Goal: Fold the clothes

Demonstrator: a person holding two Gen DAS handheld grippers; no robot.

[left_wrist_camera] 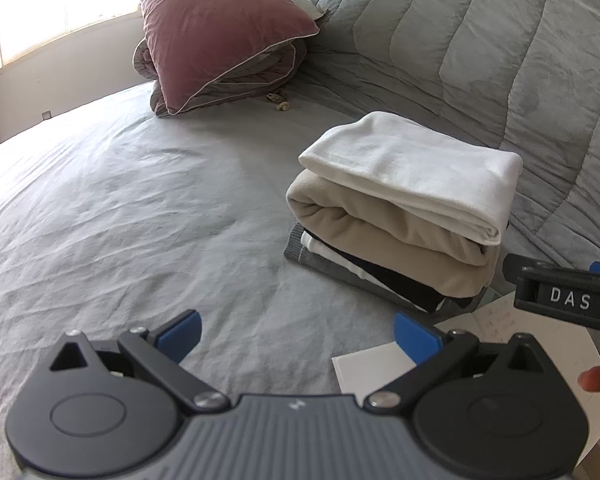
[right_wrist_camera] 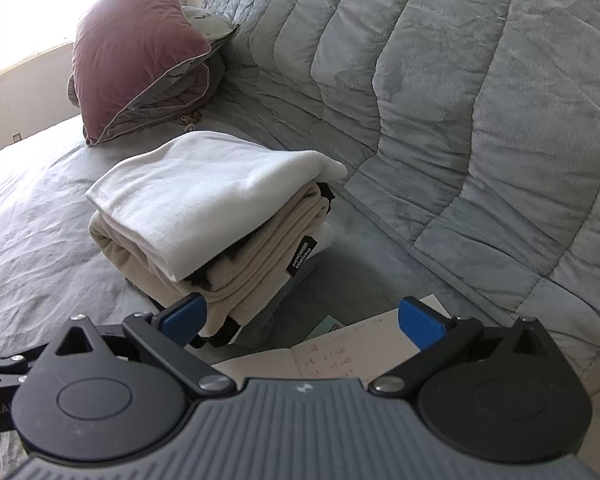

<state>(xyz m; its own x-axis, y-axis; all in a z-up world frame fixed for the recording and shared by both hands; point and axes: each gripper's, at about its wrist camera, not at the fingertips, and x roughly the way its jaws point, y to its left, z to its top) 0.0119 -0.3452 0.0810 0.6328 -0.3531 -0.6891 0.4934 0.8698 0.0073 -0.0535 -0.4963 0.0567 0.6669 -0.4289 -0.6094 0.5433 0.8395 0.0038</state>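
I hold my left gripper (left_wrist_camera: pixel 298 334) and right gripper (right_wrist_camera: pixel 302 322) above the bed (left_wrist_camera: pixel 120 208), both with jaws spread wide and empty; the folded stack (right_wrist_camera: pixel 216 216) sits ahead beside the quilt (right_wrist_camera: pixel 480 120), near a notebook (right_wrist_camera: pixel 340 356)

Count of things on the bed

One stack of folded clothes (right_wrist_camera: pixel 204 220): one white piece, one beige, darker pieces beneath too hidden to count. One maroon pillow (left_wrist_camera: pixel 220 32) far left, one grey quilt (right_wrist_camera: pixel 480 120) right, one open notebook (right_wrist_camera: pixel 340 356) near.
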